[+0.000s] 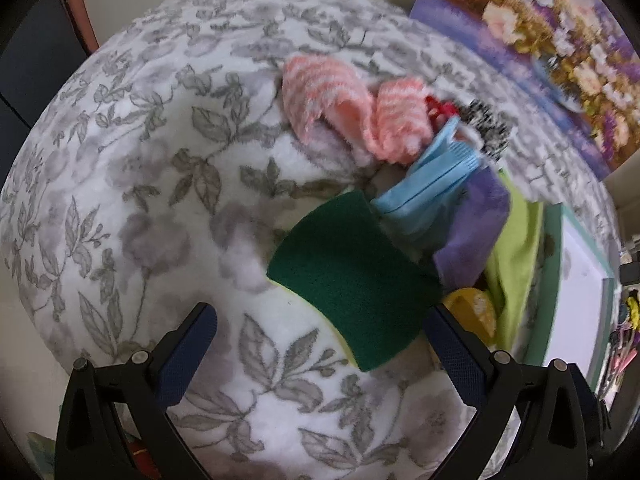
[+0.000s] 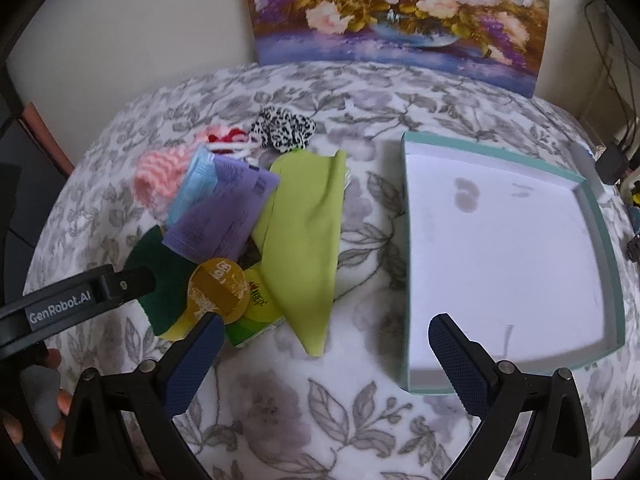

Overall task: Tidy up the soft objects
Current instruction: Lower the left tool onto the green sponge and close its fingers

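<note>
Dim soft light, fisheye warp, perhaps motion-blurred

Left wrist view looks down from close above the floral blanket (image 1: 132, 208), angled toward the pile, green sponge (image 1: 352, 280) nearest. Right wrist view sits higher and further back, facing the painting (image 2: 400, 12), taking in pile and teal tray (image 2: 404, 240). Both views share the pile, tray and painting.

Blanket (image 2: 280, 400) is rocking a grey leaf print on white, sponge (image 1: 352, 280) is looking dark green, cloth (image 2: 308, 232) lime, scrunchie (image 2: 284, 130) black-and-white leopard, tray (image 2: 406, 264) teal-edged.
</note>
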A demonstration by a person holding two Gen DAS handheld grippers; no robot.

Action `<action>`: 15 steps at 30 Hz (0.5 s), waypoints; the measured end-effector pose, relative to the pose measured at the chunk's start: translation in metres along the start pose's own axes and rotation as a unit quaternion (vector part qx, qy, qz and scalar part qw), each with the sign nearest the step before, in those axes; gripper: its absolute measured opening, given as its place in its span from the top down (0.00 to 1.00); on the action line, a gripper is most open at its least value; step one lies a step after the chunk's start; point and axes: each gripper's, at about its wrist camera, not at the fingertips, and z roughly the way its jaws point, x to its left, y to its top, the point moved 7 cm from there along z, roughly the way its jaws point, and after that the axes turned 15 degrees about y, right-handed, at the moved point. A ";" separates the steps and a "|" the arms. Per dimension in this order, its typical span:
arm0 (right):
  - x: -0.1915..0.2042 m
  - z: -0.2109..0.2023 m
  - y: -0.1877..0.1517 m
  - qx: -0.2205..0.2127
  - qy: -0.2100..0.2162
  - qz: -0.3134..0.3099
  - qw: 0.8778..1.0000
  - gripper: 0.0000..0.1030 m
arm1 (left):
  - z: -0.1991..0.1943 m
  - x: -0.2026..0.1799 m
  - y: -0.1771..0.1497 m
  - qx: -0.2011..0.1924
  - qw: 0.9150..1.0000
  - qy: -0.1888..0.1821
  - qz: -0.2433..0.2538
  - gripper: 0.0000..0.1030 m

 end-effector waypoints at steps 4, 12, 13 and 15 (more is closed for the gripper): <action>-0.002 0.012 0.003 0.016 0.004 0.009 1.000 0.00 | 0.012 -0.006 0.004 0.022 1.000 -0.008 0.003 0.00; -0.004 0.022 0.011 0.018 0.010 0.018 1.000 0.00 | 0.024 -0.012 0.037 0.016 1.000 0.009 -0.023 0.00; -0.005 0.022 0.012 0.018 0.011 0.022 1.000 0.00 | 0.029 -0.015 0.039 0.019 1.000 0.014 -0.020 0.00; -0.007 0.024 0.013 0.018 0.015 0.030 0.999 0.00 | 0.036 -0.021 0.042 0.025 0.999 0.023 -0.014 0.00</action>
